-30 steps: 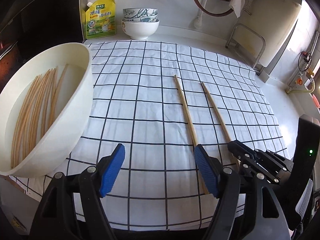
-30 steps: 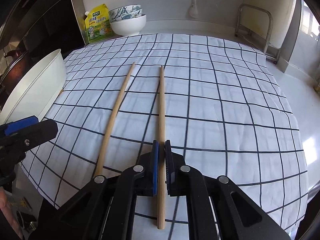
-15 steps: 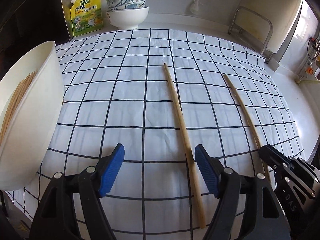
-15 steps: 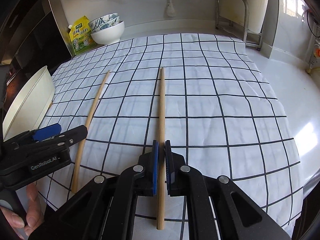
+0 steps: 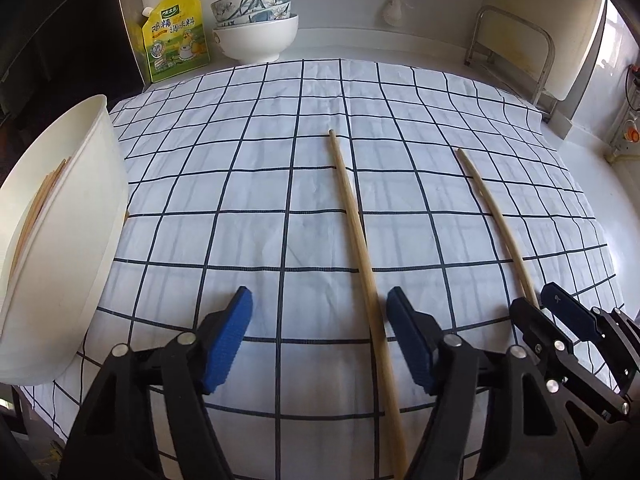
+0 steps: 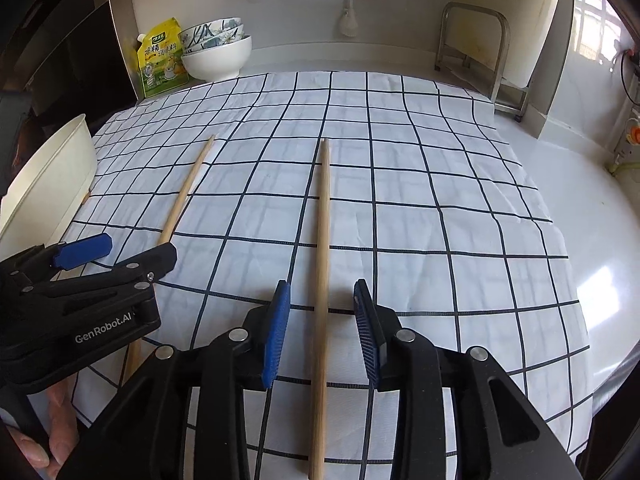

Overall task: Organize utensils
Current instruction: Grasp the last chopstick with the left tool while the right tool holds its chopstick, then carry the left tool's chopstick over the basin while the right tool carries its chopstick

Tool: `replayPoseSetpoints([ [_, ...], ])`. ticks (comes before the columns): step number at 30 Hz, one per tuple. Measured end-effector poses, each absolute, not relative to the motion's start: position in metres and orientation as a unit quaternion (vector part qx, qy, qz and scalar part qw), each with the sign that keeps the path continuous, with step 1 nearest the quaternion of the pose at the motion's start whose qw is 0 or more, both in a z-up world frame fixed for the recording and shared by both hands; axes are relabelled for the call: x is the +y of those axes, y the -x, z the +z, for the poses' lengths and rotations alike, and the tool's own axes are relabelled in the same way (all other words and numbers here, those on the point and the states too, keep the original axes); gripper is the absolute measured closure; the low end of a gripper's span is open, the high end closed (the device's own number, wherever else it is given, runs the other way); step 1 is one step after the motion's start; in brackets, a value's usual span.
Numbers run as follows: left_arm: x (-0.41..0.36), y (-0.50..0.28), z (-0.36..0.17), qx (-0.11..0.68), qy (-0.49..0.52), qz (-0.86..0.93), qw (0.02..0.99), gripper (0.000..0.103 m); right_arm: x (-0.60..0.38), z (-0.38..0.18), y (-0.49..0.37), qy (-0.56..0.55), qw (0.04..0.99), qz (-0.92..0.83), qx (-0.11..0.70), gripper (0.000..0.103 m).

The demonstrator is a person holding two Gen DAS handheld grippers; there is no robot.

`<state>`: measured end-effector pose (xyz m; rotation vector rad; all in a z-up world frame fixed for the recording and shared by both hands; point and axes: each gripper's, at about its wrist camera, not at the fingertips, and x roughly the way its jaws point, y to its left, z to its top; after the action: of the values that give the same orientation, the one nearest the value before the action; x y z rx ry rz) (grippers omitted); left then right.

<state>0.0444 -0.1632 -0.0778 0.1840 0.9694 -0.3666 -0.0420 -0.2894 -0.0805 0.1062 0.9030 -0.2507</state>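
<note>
1. A white cloth with a dark grid pattern (image 5: 260,184) covers a white kitchen counter. Two long, thin, pale wooden chopsticks lie on it, well apart and roughly parallel, pointing away from the cameras.

2. The right gripper (image 6: 322,328), black with blue ribbed pads, has its jaws partly open and holds nothing. The right-hand chopstick (image 6: 323,240) lies flat on the cloth in the gap between its two pads, touching neither. It looks lined up for an even row beside its partner.

3. The left gripper (image 5: 318,336), of the same make, has its jaws wide open and is empty. The left-hand chopstick (image 5: 356,232) runs along the cloth just inside its right pad. That suggests the gripper is placed to close on this chopstick or nudge it next.

4. At the left edge of the cloth sits a large, cream-coloured, round plastic basin (image 5: 80,240). More wooden chopsticks (image 5: 38,208) lie inside it, so it is probably the supply to be sorted.

5. At the back of the counter stand a yellow and green seasoning pouch (image 5: 174,36) and a stack of ceramic bowls (image 5: 256,24), blue-patterned ones nested in a plain white one. Both are well clear of the work.

6. The two grippers sit near each other, side by side, at the near edge of the cloth.
</note>
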Motion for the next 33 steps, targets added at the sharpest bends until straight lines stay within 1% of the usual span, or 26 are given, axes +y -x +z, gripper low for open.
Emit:
replayPoseSetpoints([
  [1, -0.164, -0.043, -0.077, 0.463, -0.087, -0.179, 0.864, 0.05, -0.288, -0.081, 0.042, -0.047, 0.892, -0.121, 0.434, 0.073],
  [2, -0.165, -0.042, -0.076, 0.463, -0.088, -0.183, 0.863, 0.06, -0.287, -0.081, 0.041, -0.046, 0.892, -0.118, 0.433, 0.074],
  [3, -0.166, -0.041, -0.075, 0.462, -0.09, -0.187, 0.862, 0.071, -0.286, -0.081, 0.041, -0.045, 0.893, -0.115, 0.433, 0.079],
  [4, -0.167, -0.039, -0.075, 0.462, -0.091, -0.192, 0.861, 0.077, -0.285, -0.081, 0.041, -0.041, 0.893, -0.113, 0.433, 0.086],
  [5, -0.168, -0.038, -0.075, 0.462, -0.092, -0.196, 0.86, 0.088, -0.283, -0.081, 0.04, -0.037, 0.893, -0.115, 0.433, 0.09],
  [6, -0.168, -0.037, -0.074, 0.464, -0.093, -0.197, 0.859, 0.096, -0.283, -0.081, 0.04, -0.034, 0.893, -0.115, 0.433, 0.096],
  [16, -0.15, -0.031, -0.066, 0.485, -0.057, -0.233, 0.841, 0.096, -0.286, -0.07, 0.049, -0.106, 0.897, -0.089, 0.419, 0.096],
  [25, -0.116, -0.03, -0.019, 0.446, -0.04, -0.242, 0.861, 0.096, -0.26, -0.04, 0.042, -0.119, 0.911, -0.056, 0.392, 0.096],
  [33, -0.067, -0.041, 0.026, 0.398, -0.055, -0.212, 0.891, 0.096, -0.219, -0.008, 0.013, -0.121, 0.922, -0.018, 0.367, 0.096],
])
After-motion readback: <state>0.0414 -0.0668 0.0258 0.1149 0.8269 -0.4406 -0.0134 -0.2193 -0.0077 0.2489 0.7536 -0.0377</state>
